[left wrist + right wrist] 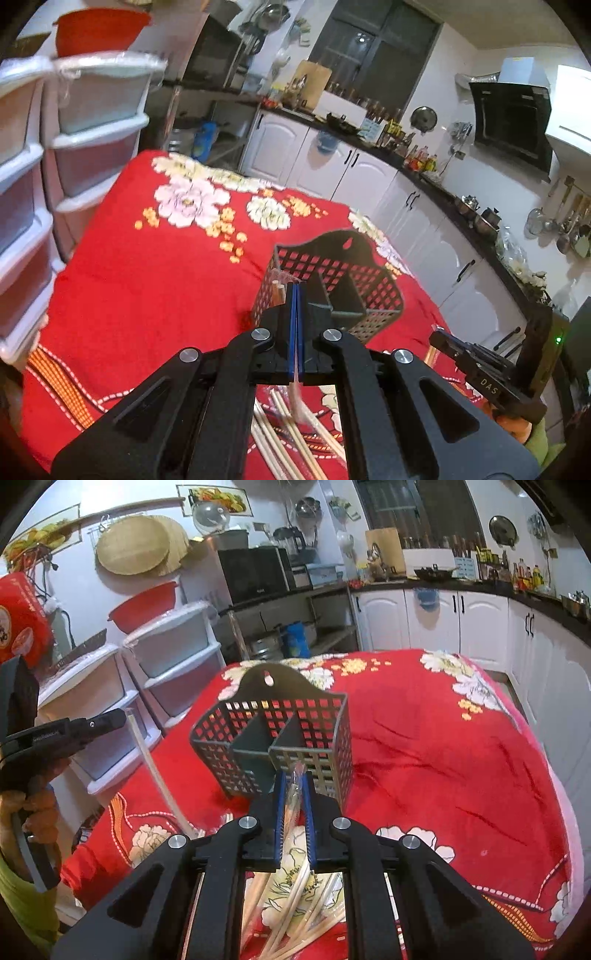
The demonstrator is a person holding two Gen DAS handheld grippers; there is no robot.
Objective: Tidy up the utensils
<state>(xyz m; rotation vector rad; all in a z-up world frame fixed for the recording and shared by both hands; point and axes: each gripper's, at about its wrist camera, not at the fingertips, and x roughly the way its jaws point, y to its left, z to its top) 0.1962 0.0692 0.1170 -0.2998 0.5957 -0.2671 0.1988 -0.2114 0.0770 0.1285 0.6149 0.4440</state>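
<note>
Pale wooden chopsticks in clear plastic sleeves (295, 897) are seen lying in a loose pile on the red cloth with white and yellow flowers (443, 757), at about 6 o'clock in both wrist views, under the grippers. One wrapped pair is clamped in the right gripper (294, 805); its blue pads are nearly closed on the sleeve, and the tip of the sleeve stands out just above them. The left gripper (296, 295) is fully closed, and a thin clear plastic sleeve is pinched between its blue pads; the sleeve hangs down below the jaws. In the right wrist view this gripper is seen at 9 o'clock with the long sleeve hanging from its tip. The dark grey plastic lattice caddy with inner dividers (271, 738) is standing on the cloth just beyond both grippers, at 12 o'clock from the right one. White plastic drawer units (173, 650) are placed at 10 o'clock, beside the table.
</note>
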